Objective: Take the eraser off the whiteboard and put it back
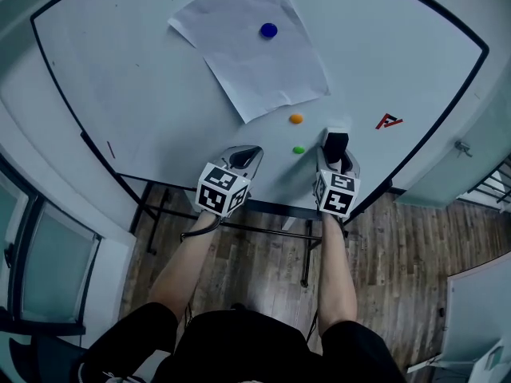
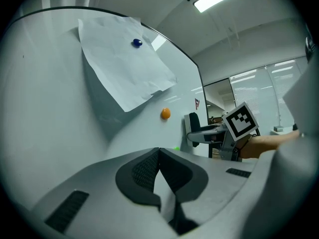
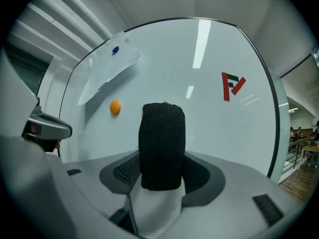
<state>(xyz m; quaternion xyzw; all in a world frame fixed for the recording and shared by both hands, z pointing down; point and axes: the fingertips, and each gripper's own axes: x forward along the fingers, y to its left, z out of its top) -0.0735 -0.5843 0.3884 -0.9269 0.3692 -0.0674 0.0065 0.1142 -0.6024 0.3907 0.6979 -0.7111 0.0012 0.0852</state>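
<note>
The eraser (image 1: 337, 140), a white block with black felt, is clamped in my right gripper (image 1: 336, 153) at the lower right of the whiteboard (image 1: 120, 70). In the right gripper view the black eraser (image 3: 162, 146) stands upright between the jaws of the right gripper (image 3: 160, 173), with the board close behind it. I cannot tell whether it touches the board. My left gripper (image 1: 244, 158) is shut with nothing in it, held near the board's lower edge. In the left gripper view the jaws of the left gripper (image 2: 159, 156) meet, and the eraser (image 2: 192, 128) shows at the right.
A sheet of paper (image 1: 247, 42) hangs under a blue magnet (image 1: 268, 30). An orange magnet (image 1: 296, 119) and a green magnet (image 1: 298, 149) sit left of the eraser, a red logo (image 1: 388, 121) to its right. The board's black frame (image 1: 271, 208) runs below both grippers.
</note>
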